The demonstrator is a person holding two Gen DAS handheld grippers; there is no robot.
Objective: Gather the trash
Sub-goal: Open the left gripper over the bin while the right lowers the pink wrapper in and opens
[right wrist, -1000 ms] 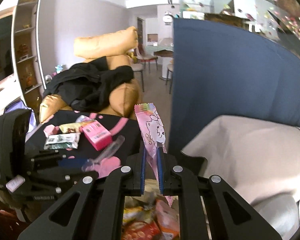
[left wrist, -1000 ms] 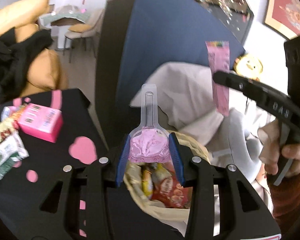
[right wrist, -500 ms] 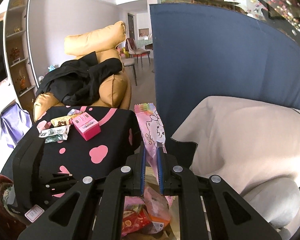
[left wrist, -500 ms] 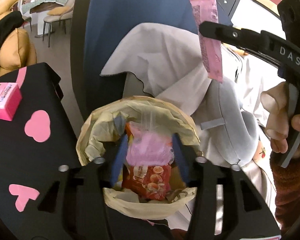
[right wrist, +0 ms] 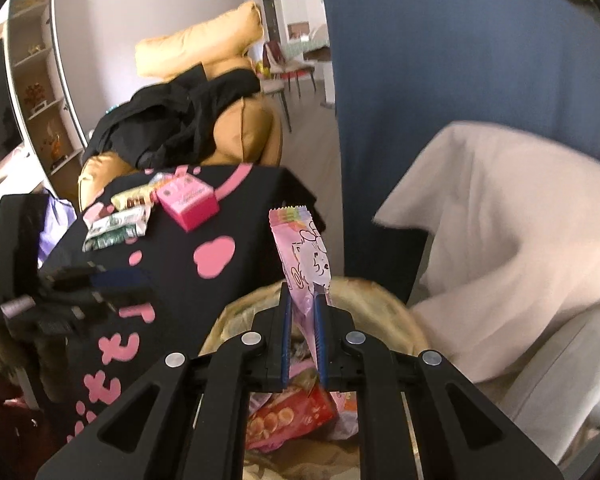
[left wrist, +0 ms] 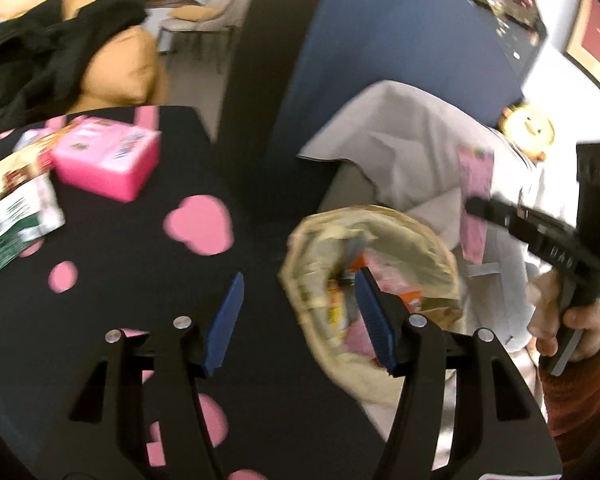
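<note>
My left gripper hovers over the black table's edge beside the trash bin. Its jaws are opening and nothing is between them. The bin has a yellowish bag liner and holds several snack packets, among them a red one. My right gripper is shut on a long pink snack wrapper, which stands upright just above the bin's rim. In the left wrist view that right gripper comes in from the right with the wrapper hanging through it.
The black table with pink hearts carries a pink box and green-and-white packets at its far left. A blue partition and a beige-draped seat stand behind the bin. An orange armchair with black clothes lies beyond.
The left gripper let the pink pouch fall into the bin, opened wider and swung left over the table edge. The right gripper sank toward the bin, still gripping the pink wrapper.
</note>
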